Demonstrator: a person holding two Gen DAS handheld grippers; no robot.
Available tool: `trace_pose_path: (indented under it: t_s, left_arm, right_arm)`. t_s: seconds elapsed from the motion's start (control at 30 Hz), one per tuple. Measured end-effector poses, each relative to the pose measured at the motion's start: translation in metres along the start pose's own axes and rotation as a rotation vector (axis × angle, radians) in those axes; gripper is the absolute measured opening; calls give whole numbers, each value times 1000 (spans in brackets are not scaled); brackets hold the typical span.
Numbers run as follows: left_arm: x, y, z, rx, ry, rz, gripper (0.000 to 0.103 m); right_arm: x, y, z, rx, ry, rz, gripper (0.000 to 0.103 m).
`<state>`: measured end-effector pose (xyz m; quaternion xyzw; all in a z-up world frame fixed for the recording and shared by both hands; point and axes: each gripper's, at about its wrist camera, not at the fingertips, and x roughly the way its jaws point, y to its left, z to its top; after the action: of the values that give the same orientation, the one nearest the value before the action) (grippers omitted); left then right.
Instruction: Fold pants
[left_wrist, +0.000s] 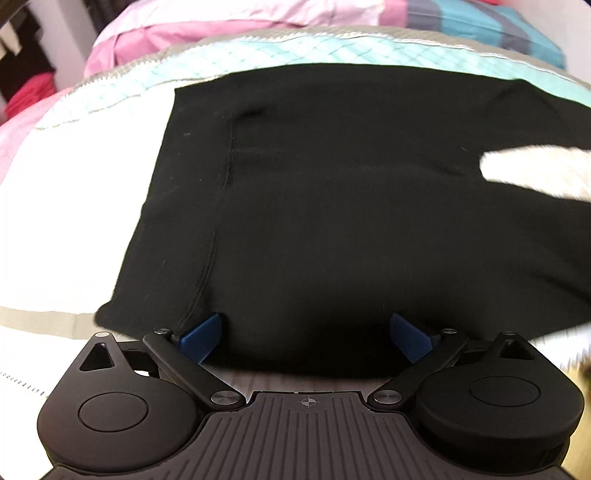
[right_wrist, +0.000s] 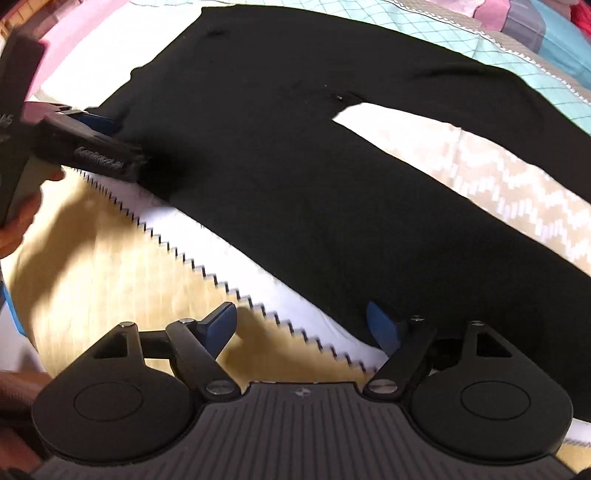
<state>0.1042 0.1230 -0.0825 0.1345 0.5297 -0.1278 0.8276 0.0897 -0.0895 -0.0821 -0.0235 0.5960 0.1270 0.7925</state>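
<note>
Right wrist view: black pants (right_wrist: 295, 158) lie spread flat across a patterned quilt (right_wrist: 461, 155) on a bed, the two legs parting into a narrow V near the upper right, with pale zigzag fabric showing between them. One leg runs diagonally down toward the right gripper (right_wrist: 306, 325), whose blue-padded jaws stand wide apart with nothing clamped between them; the right-hand pad sits at the edge of the black cloth, while the other hangs over the quilt's saw-toothed trim (right_wrist: 192, 262). At the far left, the left gripper (right_wrist: 110, 140) meets the waist end of the pants, a hand (right_wrist: 18, 221) wrapped around its handle; motion blur there makes it hard to say whether cloth is actually pinched.

From the left wrist view, the pants (left_wrist: 332, 206) fill the middle of the picture, a seam running down their left side. The left gripper (left_wrist: 306, 332) hovers at their near edge, its blue pads spread wide on either side of the dark fabric and seemingly not pressing on it. Beyond the pants lie a teal checked strip of the quilt (left_wrist: 258, 55) and pink bedding (left_wrist: 155, 40).
</note>
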Motion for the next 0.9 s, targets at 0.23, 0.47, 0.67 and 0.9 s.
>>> trace_pose_path:
  t_s: [0.23,0.47,0.67,0.9]
  left_arm:
    - [-12,24,32,-158,-56,-39,103]
    - [11,58,28,-166,-10,66,103]
    - [13,68,15,-234,-66,55,103]
    - [-1,74,-23,-246,-169,45,103]
  right_arm:
    - [4,15,39,19,-112,-2,86]
    - [-14,28,63,-176,76,141,83]
    - [-24,36,143,-276,-221,179,34]
    - [88,134,198,-555,-208,289,32]
